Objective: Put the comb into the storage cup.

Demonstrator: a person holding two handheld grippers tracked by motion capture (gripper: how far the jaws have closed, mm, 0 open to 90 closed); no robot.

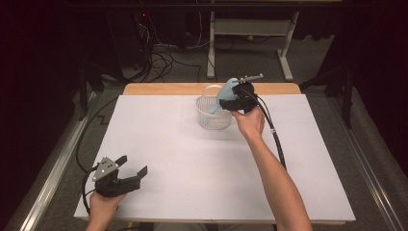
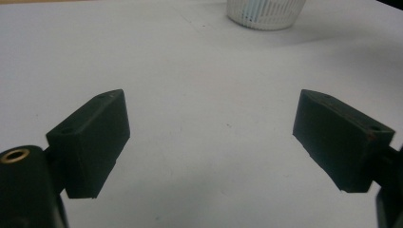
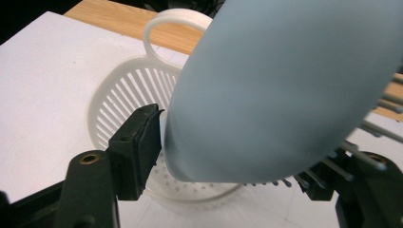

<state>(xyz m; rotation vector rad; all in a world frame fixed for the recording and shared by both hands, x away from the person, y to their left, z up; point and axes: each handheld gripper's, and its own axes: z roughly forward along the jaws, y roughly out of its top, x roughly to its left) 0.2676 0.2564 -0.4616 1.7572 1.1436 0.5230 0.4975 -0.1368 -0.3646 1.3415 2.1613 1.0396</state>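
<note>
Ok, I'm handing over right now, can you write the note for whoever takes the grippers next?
Left gripper: open, holding nothing, resting at the near left of the white table.
Right gripper: over the white basket, pale blue hairbrush between its jaws; whether they grip it can't be told.
Done: brush carried to the basket at the far side.
Left: let the brush drop in, then pull the right gripper back.

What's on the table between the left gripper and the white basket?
Nothing: the high view shows bare white table between the left gripper and the white basket.
</note>
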